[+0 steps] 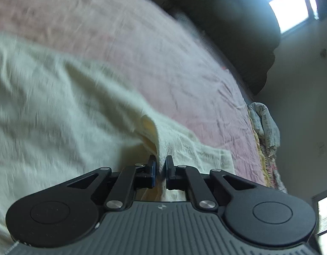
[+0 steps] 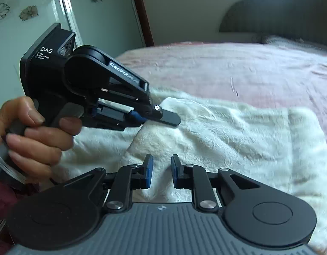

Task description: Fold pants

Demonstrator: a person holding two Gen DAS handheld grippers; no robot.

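Cream pants [image 1: 57,106] lie spread on a pink bedsheet [image 1: 142,42]. In the left wrist view my left gripper [image 1: 161,159] is shut on a raised fold of the pants, and the cloth runs up between its blue pads. The right wrist view shows the pants [image 2: 237,138] folded over, and a person's hand [image 2: 36,131] holding the left gripper [image 2: 171,120], whose fingers lie low on the cloth. My right gripper [image 2: 162,159] hovers just above the pants' near part. Its jaws stand a little apart and the cloth between them looks unpinched.
The pink sheet [image 2: 227,70] stretches beyond the pants to a dark headboard [image 2: 280,17]. A flowered wardrobe door [image 2: 36,10] stands at the left. A crumpled blanket [image 1: 265,127] hangs at the bed's right edge, under a bright window [image 1: 290,4].
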